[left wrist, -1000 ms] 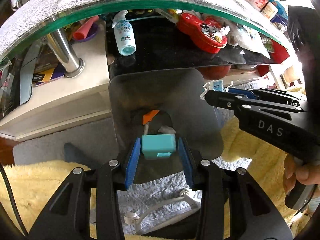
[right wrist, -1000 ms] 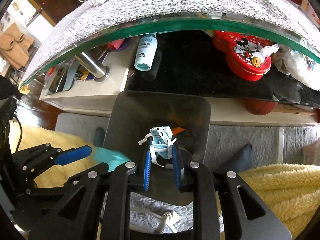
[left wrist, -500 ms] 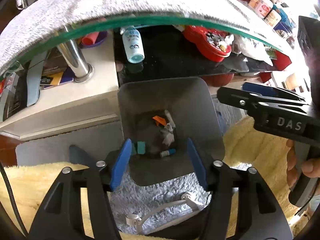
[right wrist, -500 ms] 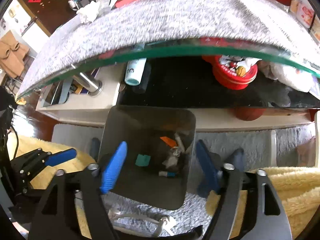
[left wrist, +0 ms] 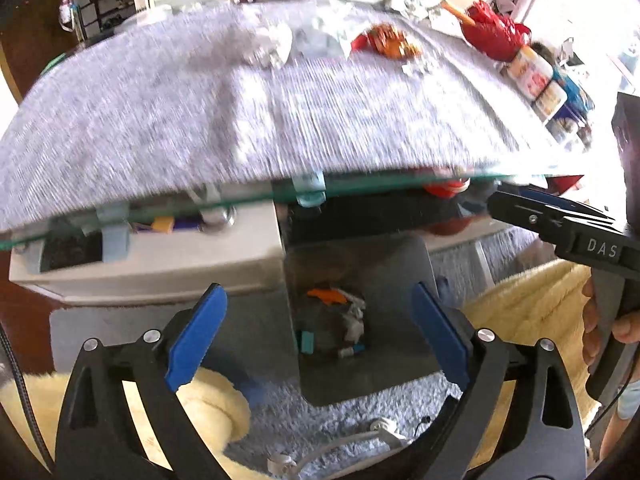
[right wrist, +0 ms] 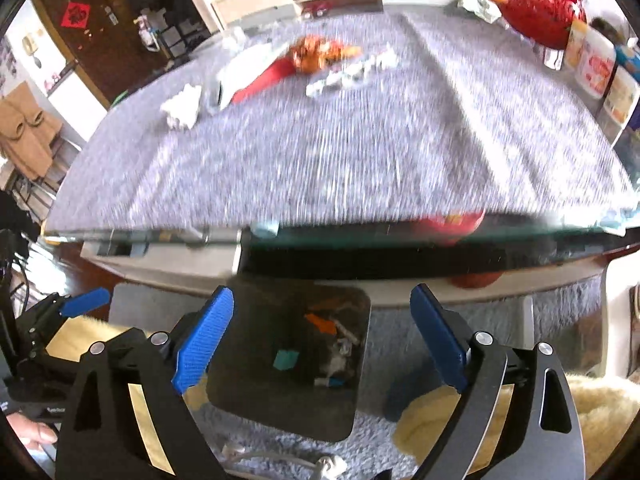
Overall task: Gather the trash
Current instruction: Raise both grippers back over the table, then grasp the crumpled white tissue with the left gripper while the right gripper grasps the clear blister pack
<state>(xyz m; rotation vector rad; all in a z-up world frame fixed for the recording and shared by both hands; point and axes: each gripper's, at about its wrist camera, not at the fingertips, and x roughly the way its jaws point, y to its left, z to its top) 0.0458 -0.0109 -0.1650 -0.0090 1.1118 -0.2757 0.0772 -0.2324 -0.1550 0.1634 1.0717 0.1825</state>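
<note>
Left gripper (left wrist: 318, 336): jaws spread wide, nothing between the blue pads (left wrist: 196, 338); hovered above the near edge of the bin
Right gripper (right wrist: 320, 336): likewise spread wide, pads bare; hovered over the same bin, seen at the right edge of the left wrist view
Bin (right wrist: 256, 412): dark, square with rounded corners, stood on grey carpet (left wrist: 288, 416) below the table edge
Bin contents: teal block (right wrist: 285, 359) near the middle, orange scrap (right wrist: 322, 323) towards the far side, crumpled white wrapper (right wrist: 340, 354) and small blue-tipped piece (right wrist: 331, 381) beside it; all lay loose on the bin floor
Table (right wrist: 360, 152): glass-edged top covered by grey mat, frame blurred
Trash on table: white crumpled tissue (right wrist: 183, 107) at far left, orange wrapper (right wrist: 316, 54) and white torn packet (right wrist: 352, 72) further back, well apart from both grippers
Other items: red object (right wrist: 540, 6) and jars (right wrist: 596, 66) at far right of table
Floor: white cable (left wrist: 340, 440) on the carpet near the bin, yellow fleece (left wrist: 532, 312) on either side
</note>
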